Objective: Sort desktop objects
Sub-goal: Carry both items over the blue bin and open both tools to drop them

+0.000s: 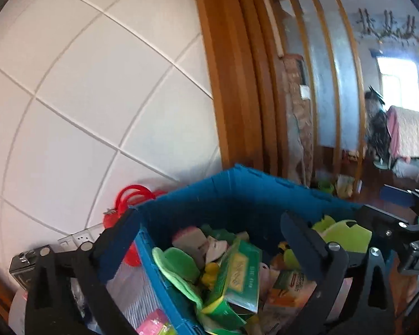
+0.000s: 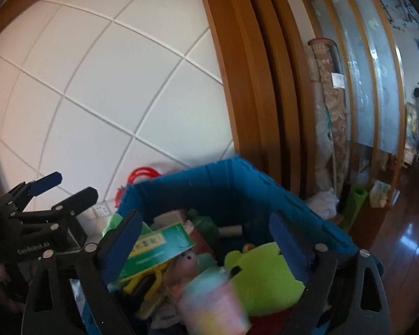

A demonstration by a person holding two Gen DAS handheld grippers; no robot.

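A blue plastic bin (image 1: 237,195) (image 2: 223,187) full of mixed items fills the lower middle of both views. In it lie a green printed box (image 1: 237,273) (image 2: 159,245), a lime-green plush toy (image 1: 346,234) (image 2: 265,273) and several smaller things. My left gripper (image 1: 209,231) hangs open over the bin's left part, nothing between its fingers. My right gripper (image 2: 206,237) is also open above the bin. A blurred pastel cup (image 2: 212,301) sits low between its fingers, and the pads do not touch it. Each gripper shows in the other's view: right gripper (image 1: 391,206), left gripper (image 2: 69,187).
A white tiled wall (image 1: 97,97) stands behind the bin, with a wooden door frame (image 1: 231,83) to its right. Red plastic handles (image 1: 131,198) and a wall socket (image 1: 78,238) lie behind the bin's left corner. Glossy wooden floor (image 2: 399,237) stretches to the right.
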